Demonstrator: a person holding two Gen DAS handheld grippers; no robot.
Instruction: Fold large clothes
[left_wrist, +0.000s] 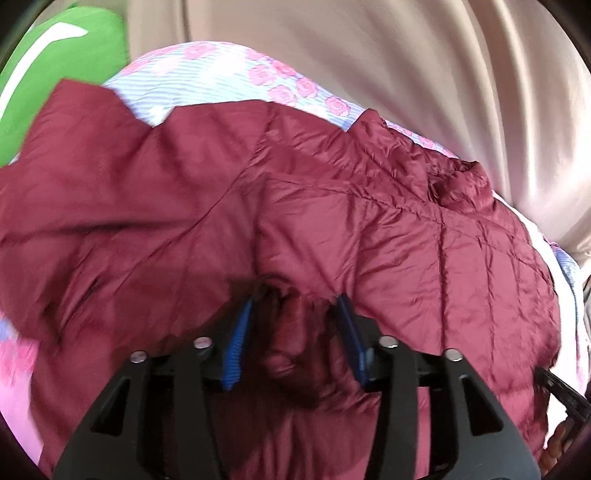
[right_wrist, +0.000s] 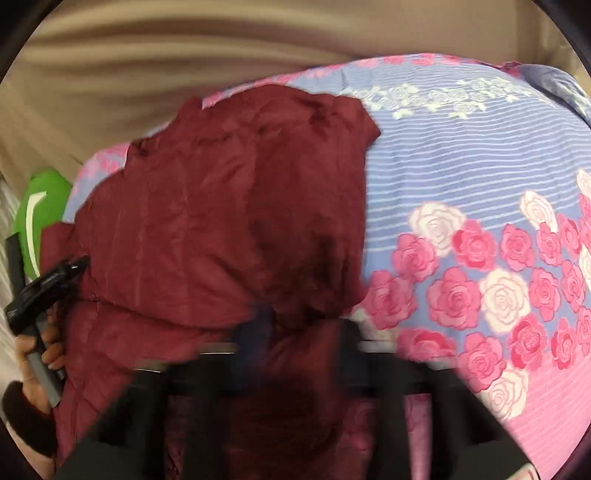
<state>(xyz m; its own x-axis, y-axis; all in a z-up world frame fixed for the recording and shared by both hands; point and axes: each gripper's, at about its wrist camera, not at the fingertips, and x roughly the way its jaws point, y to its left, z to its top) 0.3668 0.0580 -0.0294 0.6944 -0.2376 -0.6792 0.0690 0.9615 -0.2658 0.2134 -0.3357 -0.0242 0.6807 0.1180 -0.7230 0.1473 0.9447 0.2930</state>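
The left gripper (left_wrist: 295, 314) is standing half open around a bunched jacket (left_wrist: 295, 206) fold, pads not visibly pressing; the right gripper (right_wrist: 295, 325) is blurred, seemingly nipping fabric. Slippery padding could be sliding free, undoing the fold. The jacket is lying on the floral bedspread (right_wrist: 480, 184), collar (left_wrist: 458, 177) pointing away rightward in the left view, long axis running toward it

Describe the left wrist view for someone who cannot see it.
A maroon puffer jacket lies crumpled on a rose-print bedspread, a bunch of it between the blue pads of the left gripper. Beige curtain behind, green pillow at upper left.
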